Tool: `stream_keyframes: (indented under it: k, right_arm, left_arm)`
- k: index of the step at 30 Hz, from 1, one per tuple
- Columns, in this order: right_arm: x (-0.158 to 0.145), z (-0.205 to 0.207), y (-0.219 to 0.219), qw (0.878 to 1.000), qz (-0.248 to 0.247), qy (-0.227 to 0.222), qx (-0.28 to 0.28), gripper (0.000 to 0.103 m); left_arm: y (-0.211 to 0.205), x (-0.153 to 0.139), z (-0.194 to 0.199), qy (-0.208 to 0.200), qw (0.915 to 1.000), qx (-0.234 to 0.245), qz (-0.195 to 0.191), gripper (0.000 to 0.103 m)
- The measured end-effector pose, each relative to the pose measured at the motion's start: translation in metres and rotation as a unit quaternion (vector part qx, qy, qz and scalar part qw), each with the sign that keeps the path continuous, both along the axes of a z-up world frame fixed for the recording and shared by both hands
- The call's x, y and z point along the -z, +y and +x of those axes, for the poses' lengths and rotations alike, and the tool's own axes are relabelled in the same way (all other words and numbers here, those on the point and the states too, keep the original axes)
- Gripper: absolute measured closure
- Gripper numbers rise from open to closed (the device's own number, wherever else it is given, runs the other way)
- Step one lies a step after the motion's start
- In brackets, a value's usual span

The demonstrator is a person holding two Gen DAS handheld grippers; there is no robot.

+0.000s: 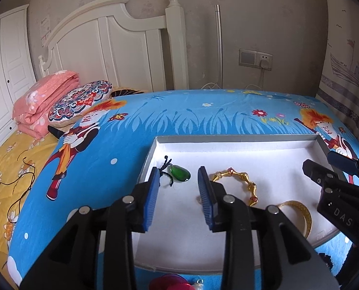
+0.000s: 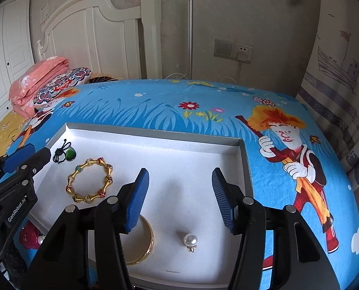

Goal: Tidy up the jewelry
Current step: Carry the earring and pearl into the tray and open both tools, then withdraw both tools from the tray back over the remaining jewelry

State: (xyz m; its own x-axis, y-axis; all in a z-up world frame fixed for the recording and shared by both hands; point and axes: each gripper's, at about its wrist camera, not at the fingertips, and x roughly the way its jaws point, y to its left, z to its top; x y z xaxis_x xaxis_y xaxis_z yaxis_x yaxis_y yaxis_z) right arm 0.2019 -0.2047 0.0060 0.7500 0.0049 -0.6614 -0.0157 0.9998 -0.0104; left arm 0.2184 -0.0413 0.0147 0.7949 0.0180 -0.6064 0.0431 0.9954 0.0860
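Note:
A white shallow tray (image 1: 252,149) (image 2: 179,149) lies on the blue cartoon bedsheet. In it lie a green pendant on a black cord (image 1: 179,173) (image 2: 70,155), a gold beaded bracelet (image 1: 249,184) (image 2: 90,181), a plain gold bangle (image 1: 302,213) (image 2: 148,244) and a pearl earring (image 2: 190,240). My left gripper (image 1: 179,195) is open and empty above the tray's left part, just short of the pendant. My right gripper (image 2: 180,199) is open and empty above the tray, over the pearl earring. Each gripper shows at the edge of the other's view.
A red item and a pearl piece (image 1: 196,286) (image 2: 30,238) lie on the sheet by the tray's near left corner. A brown cord (image 1: 22,183) lies on the yellow sheet at left. Folded pink quilt (image 1: 44,101) and patterned pillow (image 1: 80,101) sit by the headboard.

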Motion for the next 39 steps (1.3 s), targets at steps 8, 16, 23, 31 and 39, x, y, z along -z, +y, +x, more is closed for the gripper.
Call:
stream_keyframes:
  k: [8, 16, 23, 31, 39]
  right_arm:
    - [-0.010, -0.017, 0.011, 1.000, 0.001, -0.013, -0.020, 0.051]
    - [-0.010, -0.057, 0.011, 0.999, 0.010, -0.026, -0.023, 0.051]
    - [0.000, -0.121, 0.017, 0.998, 0.020, -0.052, -0.035, 0.051]
    - [0.013, -0.164, 0.033, 0.997, 0.025, -0.057, -0.055, 0.051]
    - [0.028, -0.175, 0.055, 0.995, 0.018, -0.048, -0.091, 0.051]
  left_arm:
    - [0.005, -0.007, -0.009, -0.004, 0.9999, 0.000, -0.014, 0.039]
    - [0.022, -0.011, -0.038, -0.016, 0.9996, 0.000, -0.023, 0.023]
    - [0.043, 0.004, -0.088, -0.020, 0.9996, -0.005, -0.017, 0.023]
    - [0.053, 0.020, -0.137, -0.028, 0.9994, -0.015, -0.014, 0.023]
    - [0.058, 0.036, -0.158, -0.040, 0.9990, -0.022, 0.004, 0.017]
